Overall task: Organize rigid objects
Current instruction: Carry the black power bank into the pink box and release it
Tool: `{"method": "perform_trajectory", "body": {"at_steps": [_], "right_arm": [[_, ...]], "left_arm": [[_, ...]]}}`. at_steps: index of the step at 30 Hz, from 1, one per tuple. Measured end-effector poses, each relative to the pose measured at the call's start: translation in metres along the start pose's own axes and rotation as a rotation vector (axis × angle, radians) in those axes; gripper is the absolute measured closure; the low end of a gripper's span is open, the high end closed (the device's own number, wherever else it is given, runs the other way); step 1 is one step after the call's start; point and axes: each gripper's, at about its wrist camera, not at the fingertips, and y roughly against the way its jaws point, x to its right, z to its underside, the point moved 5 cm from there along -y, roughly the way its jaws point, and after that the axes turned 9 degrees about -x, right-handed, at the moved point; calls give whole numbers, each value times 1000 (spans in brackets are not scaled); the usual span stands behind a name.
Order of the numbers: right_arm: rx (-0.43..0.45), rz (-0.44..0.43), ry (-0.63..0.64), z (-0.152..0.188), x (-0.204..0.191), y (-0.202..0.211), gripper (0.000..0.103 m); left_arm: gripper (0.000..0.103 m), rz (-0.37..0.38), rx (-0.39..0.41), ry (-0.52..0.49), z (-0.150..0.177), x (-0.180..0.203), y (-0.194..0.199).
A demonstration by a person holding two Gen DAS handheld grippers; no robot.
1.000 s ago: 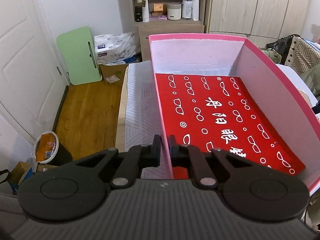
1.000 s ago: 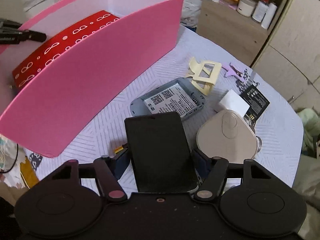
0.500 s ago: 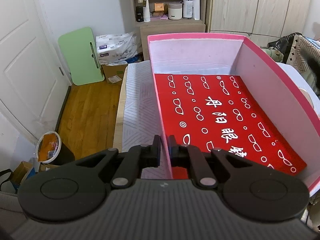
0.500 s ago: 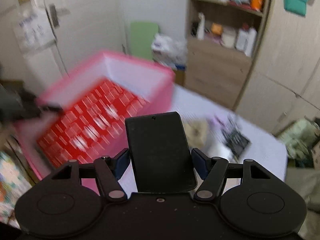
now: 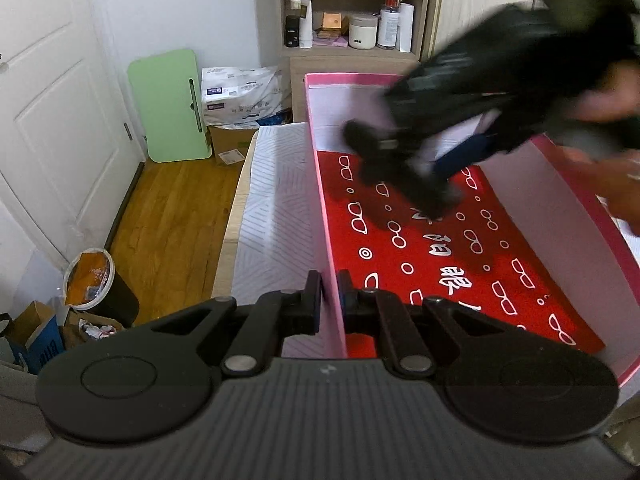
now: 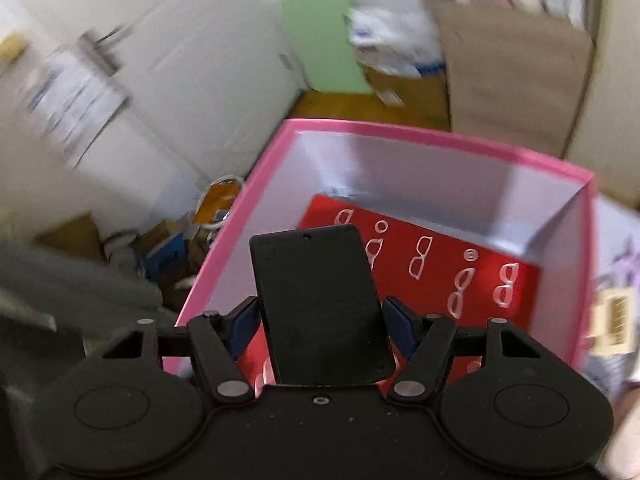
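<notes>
Right gripper (image 6: pixel 320 316), angled down over the pink box (image 6: pixel 440 136), grips a black slab (image 6: pixel 320 304).

White door (image 5: pixel 48 128), wooden floor (image 5: pixel 172 216), open shelf unit (image 5: pixel 352 12)

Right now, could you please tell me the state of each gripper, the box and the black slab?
Left gripper: shut on the box wall.
Right gripper: shut on the slab, over the box.
Box: open; nothing lies on its red liner.
Slab: held, not released.
</notes>
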Motion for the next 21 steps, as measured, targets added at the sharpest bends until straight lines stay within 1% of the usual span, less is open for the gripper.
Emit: {"method": "perform_trajectory", "body": {"at_steps": [3, 5, 9, 11, 12, 13, 15, 19, 21], "right_arm": [[-20, 11, -57, -12, 3, -26, 31], [-32, 5, -89, -13, 4, -39, 31], [-18, 18, -97, -11, -1, -45, 31], [-28, 5, -106, -11, 0, -44, 30], [-35, -10, -114, -11, 3, -41, 29], [-43, -33, -120, -13, 7, -38, 25], [-50, -69, -148, -12, 12, -29, 21], [-20, -105, -121, -3, 14, 3, 21], [7, -107, -75, 10, 12, 28, 21]], "left_arm": [[96, -8, -4, -9, 0, 2, 0], [96, -10, -10, -14, -2, 0, -1], [96, -18, -12, -22, -3, 2, -3], [96, -12, -12, -18, -3, 2, -3], [96, -13, -11, -16, -3, 3, -3], [96, -15, -11, -17, -3, 4, -3], [96, -18, -22, -18, -3, 5, -3], [96, -22, -66, -37, -7, 6, -3], [95, -17, -91, -48, -9, 6, -2]]}}
